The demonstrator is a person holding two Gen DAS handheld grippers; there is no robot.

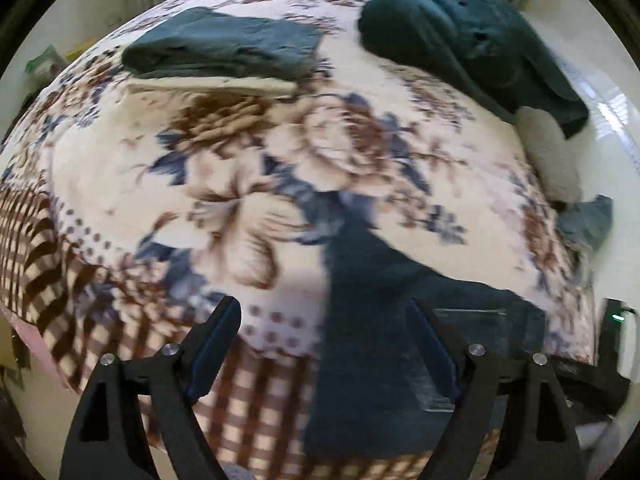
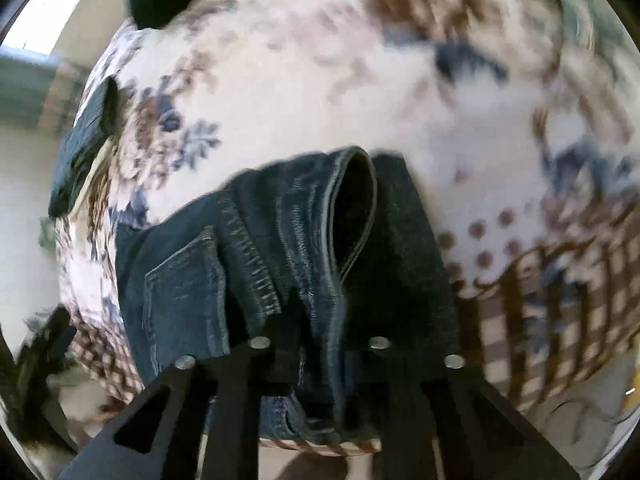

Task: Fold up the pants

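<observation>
Nearest, right wrist view: right gripper (image 2: pixel 320 360) has its jaws drawn narrow on the dark blue denim jeans (image 2: pixel 280 248), pinching bunched cloth beside the fly and waistband; the pads themselves are buried in folds. A back pocket with pale stitching lies to the left of the grip.

Left wrist view: left gripper (image 1: pixel 324 344) stands with jaws wide, nothing between them but a dark strip of the jeans lying on the bed below, near the right finger. No contact visible.

The jeans lie at the near edge of the bed, on a cream floral blanket with brown checked border (image 1: pixel 224 168).

Handling, as judged: denim is heavyish, limp but with body; seams and waistband are thick and firm, best for a pinch. Single layers slip less than smooth cloth, yet a leg will drag on the fleecy blanket. Take hold at waistband corners or hems.

Farther off: a folded dark green garment (image 1: pixel 224 48) far left, a rumpled dark teal heap (image 1: pixel 472 40) far right.
</observation>
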